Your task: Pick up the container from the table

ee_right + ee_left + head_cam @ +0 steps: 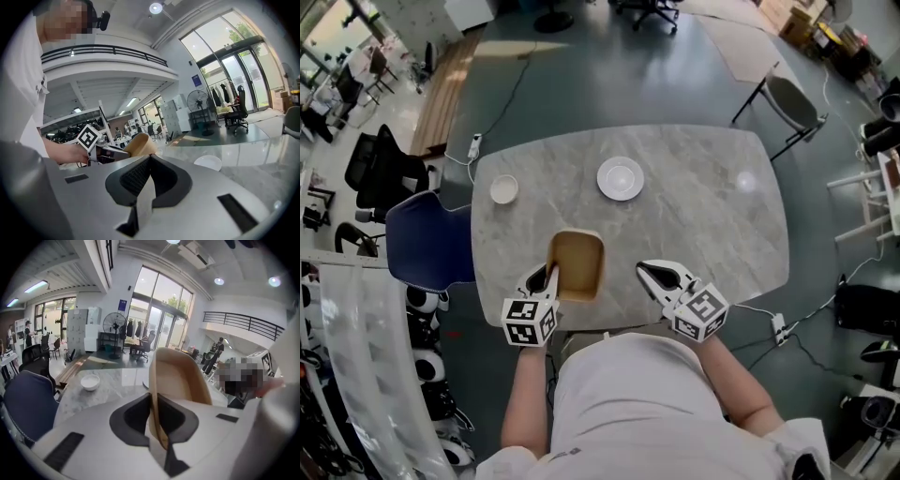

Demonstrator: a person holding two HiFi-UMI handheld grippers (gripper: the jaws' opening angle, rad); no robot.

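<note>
The tan, rounded-rectangle container [577, 265] is up off the marble table [703, 225], over its near edge. My left gripper [546, 275] is shut on the container's left wall. In the left gripper view the thin tan wall [156, 418] runs between the jaws [153, 398] and the container [180, 376] rises beyond them. My right gripper [645, 270] is to the right of the container, apart from it and shut on nothing. In the right gripper view its jaws [150, 157] meet, with the container [139, 144] and the left gripper's marker cube [89, 138] off to the left.
A white plate [621, 178] sits mid-table and a small white bowl [503, 189] at the far left; the bowl [89, 381] also shows in the left gripper view. A blue chair [431, 239] stands at the table's left side, a grey chair [792, 101] at its far right corner.
</note>
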